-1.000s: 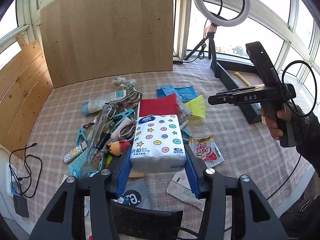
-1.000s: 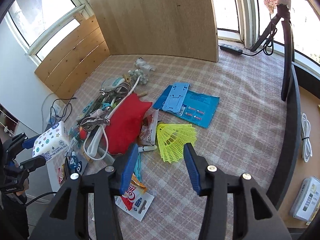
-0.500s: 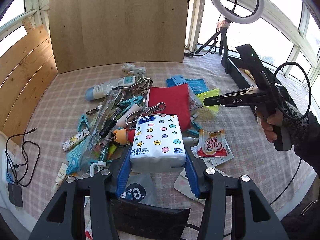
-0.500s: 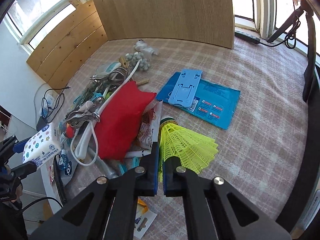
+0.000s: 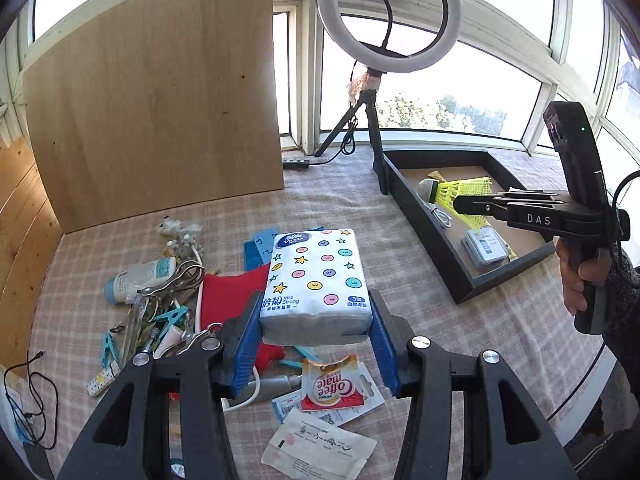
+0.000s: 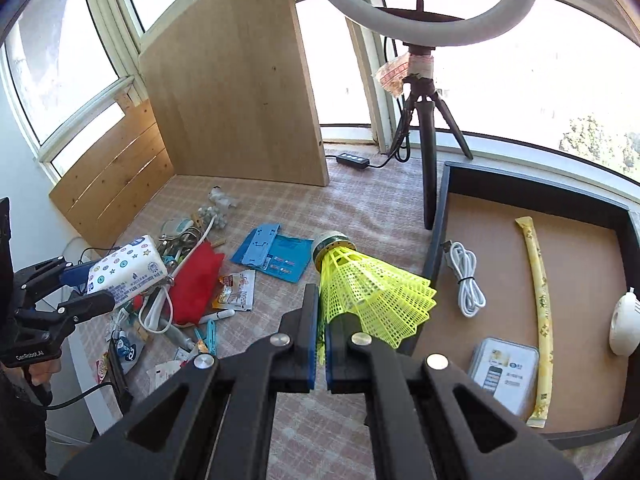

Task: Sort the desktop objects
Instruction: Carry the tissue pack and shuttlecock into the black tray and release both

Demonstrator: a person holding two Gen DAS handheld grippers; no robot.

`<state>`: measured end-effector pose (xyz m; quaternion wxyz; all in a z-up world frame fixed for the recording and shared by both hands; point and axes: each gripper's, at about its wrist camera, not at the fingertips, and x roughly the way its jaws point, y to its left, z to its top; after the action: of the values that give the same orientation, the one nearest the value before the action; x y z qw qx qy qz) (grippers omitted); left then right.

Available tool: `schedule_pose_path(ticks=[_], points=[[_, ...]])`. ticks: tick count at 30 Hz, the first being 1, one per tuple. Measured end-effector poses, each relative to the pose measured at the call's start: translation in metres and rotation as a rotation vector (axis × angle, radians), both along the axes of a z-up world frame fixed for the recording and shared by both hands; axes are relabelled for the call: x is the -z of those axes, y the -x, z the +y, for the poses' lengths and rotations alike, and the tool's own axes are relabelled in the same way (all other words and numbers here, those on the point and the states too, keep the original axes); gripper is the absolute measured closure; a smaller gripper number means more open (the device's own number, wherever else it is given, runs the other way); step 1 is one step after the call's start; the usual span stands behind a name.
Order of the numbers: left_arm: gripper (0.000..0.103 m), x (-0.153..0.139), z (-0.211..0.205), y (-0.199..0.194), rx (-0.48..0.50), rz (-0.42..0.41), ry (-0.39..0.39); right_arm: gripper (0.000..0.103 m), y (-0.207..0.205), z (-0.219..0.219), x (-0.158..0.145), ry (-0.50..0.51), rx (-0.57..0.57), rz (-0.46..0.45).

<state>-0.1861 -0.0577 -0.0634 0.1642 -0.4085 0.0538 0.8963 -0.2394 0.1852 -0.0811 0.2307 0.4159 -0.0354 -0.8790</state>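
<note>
- The dark-walled tray (image 6: pixel 440 208) with a brown board floor sits at the right of the desk (image 6: pixel 360 216). In it lie a coiled white cable (image 6: pixel 466 280), a long yellow patterned sachet (image 6: pixel 540 300), a clear-lidded flat case (image 6: pixel 504 364) and a rounded white object (image 6: pixel 624 326) at the far right edge.
- The right tool (image 6: pixel 321 336) has its blue pads pinched nearly together on the mesh skirt of a yellow plastic shuttlecock (image 6: pixel 372 292), held in the air at the tray's near wall; the left wrist view places the shuttlecock (image 5: pixel 464 196) above the tray (image 5: pixel 424 224).
- The left tool (image 5: pixel 316 328) grips a soft plastic tissue pack (image 5: pixel 316 280), white with coloured dots and stars, by its two long sides, lifted above the clutter.
- Only the right wrist view shows the tray floor whole, with the sachet's full length and the rounded white object; the left wrist view shows just a corner of it.
- Only the left wrist view shows the flat paper packets near the desk's front edge, a red-and-white coffee sachet (image 5: pixel 332 388) and a white packet (image 5: pixel 320 446).
- Both views show the pile on the checked cloth: a red fabric pouch (image 6: pixel 196 284), a blue folding stand (image 6: pixel 260 246) on a blue packet, teal clips (image 5: pixel 172 316), metal clasps, a white tube bottle (image 5: pixel 140 278).
- A plywood board (image 5: pixel 156 100) stands upright at the back, beside a ring light (image 5: pixel 388 16) on a tripod.
</note>
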Motion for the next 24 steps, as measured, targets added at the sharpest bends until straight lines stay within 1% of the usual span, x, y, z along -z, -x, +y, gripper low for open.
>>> schedule_pose_path(ticks=[5, 9, 14, 18, 21, 22, 23, 24], points=[[0.056, -0.007, 0.070, 0.028, 0.091, 0.021, -0.019, 0.100, 0.001, 0.078, -0.008, -0.045, 0.154, 0.014], [0.056, -0.015, 0.123, 0.056, 0.149, 0.041, -0.006, 0.100, 0.008, 0.123, -0.018, -0.075, 0.237, 0.039], [0.056, -0.015, 0.179, 0.092, 0.181, 0.048, 0.017, 0.100, 0.025, 0.159, -0.023, -0.102, 0.305, 0.061], [0.056, -0.006, 0.216, 0.111, 0.196, 0.037, 0.038, 0.100, 0.037, 0.176, -0.015, -0.111, 0.339, 0.048], [0.055, -0.001, 0.232, 0.116, 0.208, 0.036, 0.035, 0.100, 0.043, 0.185, -0.008, -0.118, 0.359, 0.031], [0.054, 0.000, 0.236, 0.117, 0.207, 0.036, 0.028, 0.099, 0.043, 0.188, -0.006, -0.124, 0.367, 0.026], [0.050, 0.001, 0.238, 0.119, 0.203, 0.028, 0.017, 0.093, 0.044, 0.190, -0.004, -0.127, 0.377, 0.025], [0.045, 0.001, 0.241, 0.121, 0.200, 0.016, 0.005, 0.083, 0.045, 0.191, -0.003, -0.133, 0.384, 0.013]])
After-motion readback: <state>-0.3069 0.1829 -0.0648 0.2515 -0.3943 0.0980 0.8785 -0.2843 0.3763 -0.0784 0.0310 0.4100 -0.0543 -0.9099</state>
